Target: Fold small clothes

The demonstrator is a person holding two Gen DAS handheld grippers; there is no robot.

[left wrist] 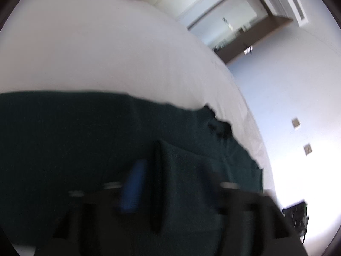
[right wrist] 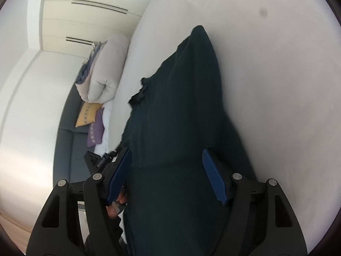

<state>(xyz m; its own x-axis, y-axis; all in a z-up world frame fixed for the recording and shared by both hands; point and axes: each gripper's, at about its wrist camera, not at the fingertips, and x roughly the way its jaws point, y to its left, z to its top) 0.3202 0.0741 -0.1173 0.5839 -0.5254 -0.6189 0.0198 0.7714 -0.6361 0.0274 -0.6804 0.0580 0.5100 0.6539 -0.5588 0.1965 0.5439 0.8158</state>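
Dark green garment (right wrist: 177, 111) lies spread on the white bed (right wrist: 277, 85), long axis running from near the cameras away toward its far pointed end in the right wrist view.

Right hand-held gripper (right wrist: 167, 175) is directly over the near part of the cloth. Its blue pads (right wrist: 213, 177) stand wide, one on each side of the fabric, not pressing on it; nothing held. The cloth runs straight ahead between the fingers, so the garment's length lines up with where this gripper points.

Left hand-held gripper (left wrist: 170, 192) is badly blurred. One blue pad (left wrist: 133, 187) shows, with a raised fold of the garment (left wrist: 106, 138) standing just right of it; the jaws read as wide apart, no grip visible. From here the cloth spreads crosswise, left to right, its far edge against bare sheet.

Judgement: both grippers sit at the near end, the right better lined up for a lengthwise fold. Folded duvet (right wrist: 106, 70) lies well apart, far left.
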